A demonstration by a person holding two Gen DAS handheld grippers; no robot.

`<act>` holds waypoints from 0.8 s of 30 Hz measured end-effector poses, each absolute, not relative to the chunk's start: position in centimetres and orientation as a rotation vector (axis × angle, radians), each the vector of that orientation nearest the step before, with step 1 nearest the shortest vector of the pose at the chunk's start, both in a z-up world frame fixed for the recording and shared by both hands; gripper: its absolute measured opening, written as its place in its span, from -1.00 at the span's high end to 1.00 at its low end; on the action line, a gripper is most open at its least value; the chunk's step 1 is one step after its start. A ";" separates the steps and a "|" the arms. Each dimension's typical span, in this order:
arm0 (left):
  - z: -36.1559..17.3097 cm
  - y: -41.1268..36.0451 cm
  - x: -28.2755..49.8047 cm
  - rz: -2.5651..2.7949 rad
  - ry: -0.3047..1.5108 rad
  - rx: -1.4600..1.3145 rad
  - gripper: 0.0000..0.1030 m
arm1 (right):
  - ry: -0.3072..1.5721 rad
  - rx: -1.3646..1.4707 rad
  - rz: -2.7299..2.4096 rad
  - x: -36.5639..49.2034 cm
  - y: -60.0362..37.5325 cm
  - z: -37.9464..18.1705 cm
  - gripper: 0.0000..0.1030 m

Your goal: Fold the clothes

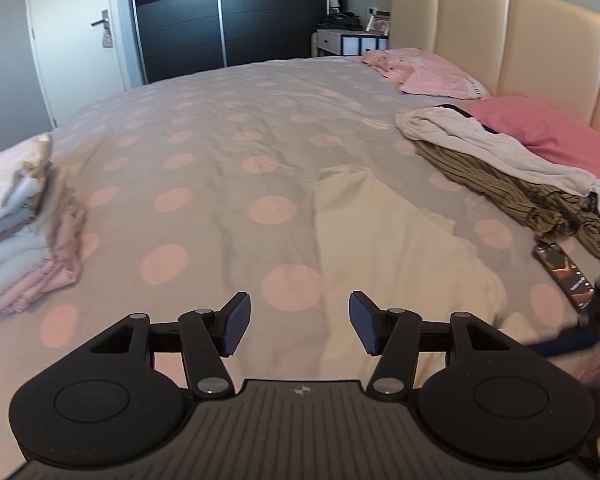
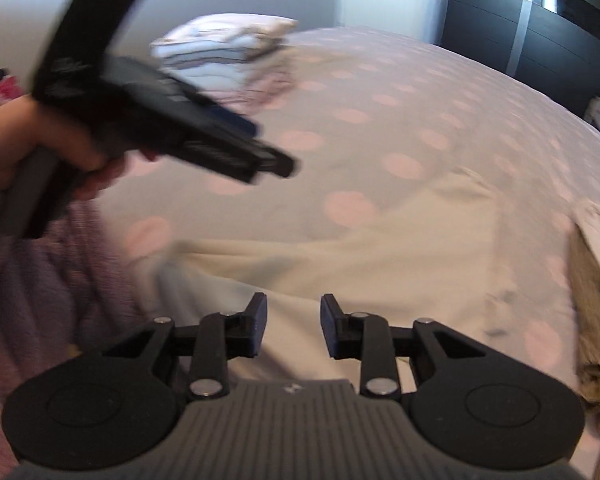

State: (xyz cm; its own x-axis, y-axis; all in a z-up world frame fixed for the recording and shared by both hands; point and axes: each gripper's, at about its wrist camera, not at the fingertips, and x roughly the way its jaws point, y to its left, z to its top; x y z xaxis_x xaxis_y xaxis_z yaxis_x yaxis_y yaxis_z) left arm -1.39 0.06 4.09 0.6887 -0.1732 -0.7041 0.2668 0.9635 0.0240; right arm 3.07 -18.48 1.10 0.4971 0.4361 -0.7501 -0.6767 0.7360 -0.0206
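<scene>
Gaping left tongs [image 1: 299,322] above unlabelled cream garment [image 1: 384,248].

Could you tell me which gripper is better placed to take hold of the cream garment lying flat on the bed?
Probably the right gripper: it is open directly over the cream garment. The left gripper, also open, sits at the garment's edge, partly over the dotted duvet.

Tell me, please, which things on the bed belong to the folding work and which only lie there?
For the folding: cream garment spread flat, unfolded heap of a white and a striped piece, folded stack, left gripper and right gripper, both open.

Only lying there: phone, pink pillows, nightstand.
</scene>
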 end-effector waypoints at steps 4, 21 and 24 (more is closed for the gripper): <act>2.7 -1.9 -0.4 -0.302 0.811 0.124 -0.05 | 0.833 -0.288 0.479 6.5 -21.6 -1.0 0.37; -0.9 -7.0 2.9 -0.427 0.907 0.114 0.22 | 0.929 -0.013 0.423 11.8 -23.7 -6.8 0.96; 0.0 -6.3 2.7 -0.418 0.894 0.078 0.03 | 0.845 -0.086 0.526 9.5 -20.9 -4.6 0.96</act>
